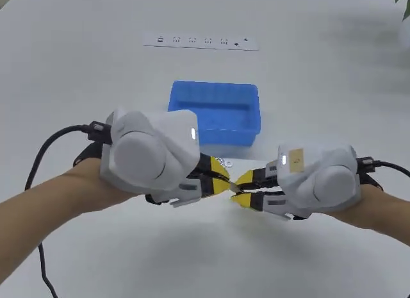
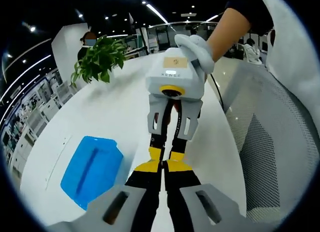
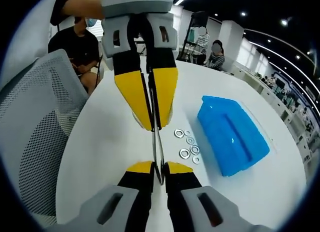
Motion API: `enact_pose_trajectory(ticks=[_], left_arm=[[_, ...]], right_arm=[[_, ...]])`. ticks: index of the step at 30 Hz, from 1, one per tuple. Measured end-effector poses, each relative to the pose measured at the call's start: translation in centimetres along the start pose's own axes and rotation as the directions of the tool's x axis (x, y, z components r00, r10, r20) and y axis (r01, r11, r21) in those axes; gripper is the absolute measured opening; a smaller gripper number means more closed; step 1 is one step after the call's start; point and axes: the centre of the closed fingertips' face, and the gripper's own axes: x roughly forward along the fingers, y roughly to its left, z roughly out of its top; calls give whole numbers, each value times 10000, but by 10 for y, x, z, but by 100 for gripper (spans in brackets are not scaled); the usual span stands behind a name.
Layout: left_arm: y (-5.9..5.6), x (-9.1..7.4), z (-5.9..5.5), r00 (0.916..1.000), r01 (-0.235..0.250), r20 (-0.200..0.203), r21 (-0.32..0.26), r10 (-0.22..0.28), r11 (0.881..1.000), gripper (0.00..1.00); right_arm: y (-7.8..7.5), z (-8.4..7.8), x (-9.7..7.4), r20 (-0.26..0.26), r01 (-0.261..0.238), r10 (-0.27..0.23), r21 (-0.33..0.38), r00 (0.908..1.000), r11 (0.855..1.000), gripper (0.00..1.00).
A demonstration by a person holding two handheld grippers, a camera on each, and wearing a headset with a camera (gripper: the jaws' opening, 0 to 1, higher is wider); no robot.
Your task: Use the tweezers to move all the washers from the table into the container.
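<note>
On the left of the head view, the left gripper (image 1: 221, 179) reaches in toward the middle of the white table (image 1: 307, 74), with a dark cable (image 1: 45, 150) trailing from the back of its housing. Its yellow-tipped jaws are drawn narrow. In the right gripper view they pinch one end of the tweezers (image 3: 157, 142), a thin metal strip running straight from those jaws to the opposite pair. The two grippers meet nose to nose just above the table, their yellow tips almost touching. Just beyond the meeting point, the washers (image 1: 224, 162) lie on the table in a small loose cluster. The right gripper view shows about six of them, flat and apart from one another, between the tweezers and the container. The blue container (image 1: 214, 112) stands upright on the table just behind the washers, near them but not touching, its open side up. Farther back, a white power strip (image 1: 202, 41) lies flat, well apart from the container. On the right, the right gripper (image 1: 243, 186) comes in from the other side, its jaws likewise narrow and closed on the near end of the tweezers, so both claws grip the same tool. In the left gripper view, a gloved hand (image 2: 197, 47) holds the right gripper's housing, a potted plant (image 2: 100, 57) stands at the far edge of the table, and a mesh chair (image 2: 270, 142) sits beside the table.
</note>
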Motion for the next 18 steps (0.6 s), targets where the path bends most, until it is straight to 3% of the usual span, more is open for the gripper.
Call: enact_pose_trajectory(ticks=[4,6,10,15,18], left_arm=[[0,8,10,9969,146,776,-381,-117,9992,6],[1,11,12,9953,93,965,-124,-81,9999,6],[1,15,16,9909,123,1344,-189,-96,9997,6],[1,17,20,9809,222,1936,-128,-193,9997,6],[0,16,21,9717,549,2331,-619,-390,9966,6]], right_arm=[[-2,-3,-5,304,-14,11,88,9995,10000,8],[-2,-3,-6,489,-31,25,113,9988,9999,8],[-3,-3,-7,885,-208,176,356,9959,9991,7],[-2,-3,-7,1207,-520,430,724,9918,9960,8],[-2,-2,-6,1301,-663,553,822,9900,9944,8]])
